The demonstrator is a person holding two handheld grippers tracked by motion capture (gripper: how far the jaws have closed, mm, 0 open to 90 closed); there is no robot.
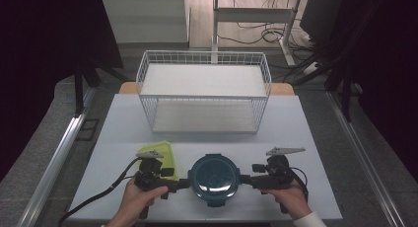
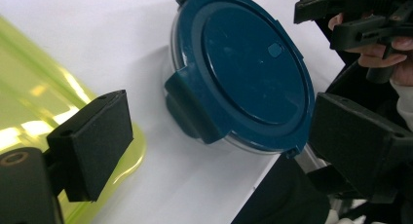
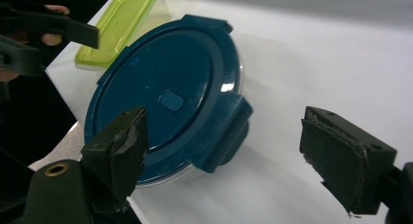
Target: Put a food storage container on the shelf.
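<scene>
The counter [image 1: 296, 128] is seen from above and from the person's side in the high view, which is aimed forward and down and set well back. The left gripper view is taken close, along its own tongs [image 2: 214, 141], toward the round blue-lidded container [image 2: 243, 68]. From the opposite side, the same container [image 3: 165, 97] is faced closely by the right gripper view; it is shared by all three views.

White table [image 1: 305, 138] holds a wire basket [image 1: 203, 91] upper centre, a green lid [image 1: 162, 155] lower left, and a round blue container [image 1: 214, 174] bottom centre.
</scene>
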